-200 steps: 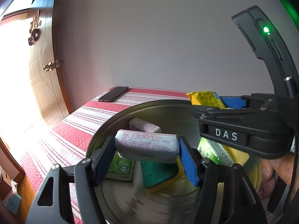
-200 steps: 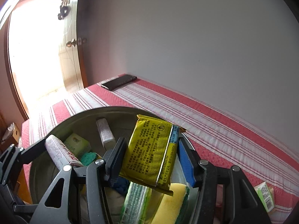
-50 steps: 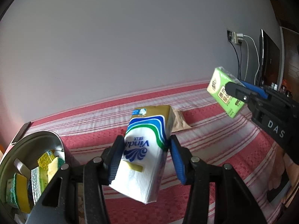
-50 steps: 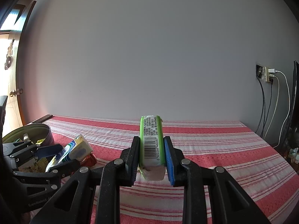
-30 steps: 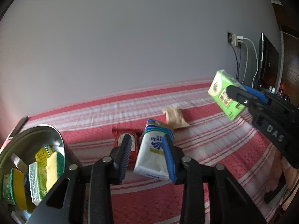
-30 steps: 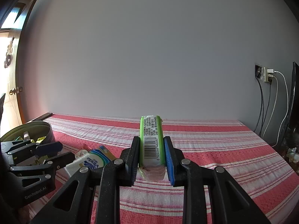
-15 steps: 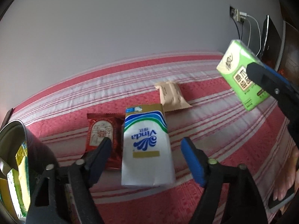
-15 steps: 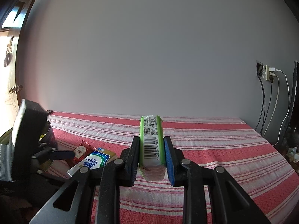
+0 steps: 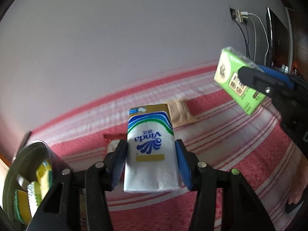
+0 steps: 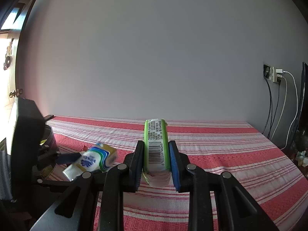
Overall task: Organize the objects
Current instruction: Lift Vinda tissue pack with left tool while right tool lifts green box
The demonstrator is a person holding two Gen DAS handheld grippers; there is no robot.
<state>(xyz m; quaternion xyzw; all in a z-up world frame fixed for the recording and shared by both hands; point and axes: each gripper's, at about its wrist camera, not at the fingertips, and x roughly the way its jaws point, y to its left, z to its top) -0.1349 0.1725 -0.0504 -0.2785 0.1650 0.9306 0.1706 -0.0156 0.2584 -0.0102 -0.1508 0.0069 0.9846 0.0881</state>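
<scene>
Two tissue packs are in play, one per gripper. Left wrist view: the left gripper (image 9: pixel 151 162) has just been closing its fingers (image 9: pixel 119 160) around the white Vinda tissue pack (image 9: pixel 151 150); both pads lie against the pack's sides, gripping it. Beyond the fingers lie a red sachet (image 9: pixel 111 137) and a tan snack packet (image 9: pixel 180 113) on the red-striped tabletop (image 9: pixel 231 144). Left of the fingers stands a round metal tin (image 9: pixel 23 182) holding sponges and packets. Upper right, the right gripper (image 9: pixel 256 77) holds a green tissue pack (image 9: pixel 238 79). Right wrist view: the right fingers (image 10: pixel 137 163) are clamped on the green pack, edge-on, barcode facing the camera, above the tabletop. Lower left, the Vinda pack sits between the left fingers.
</scene>
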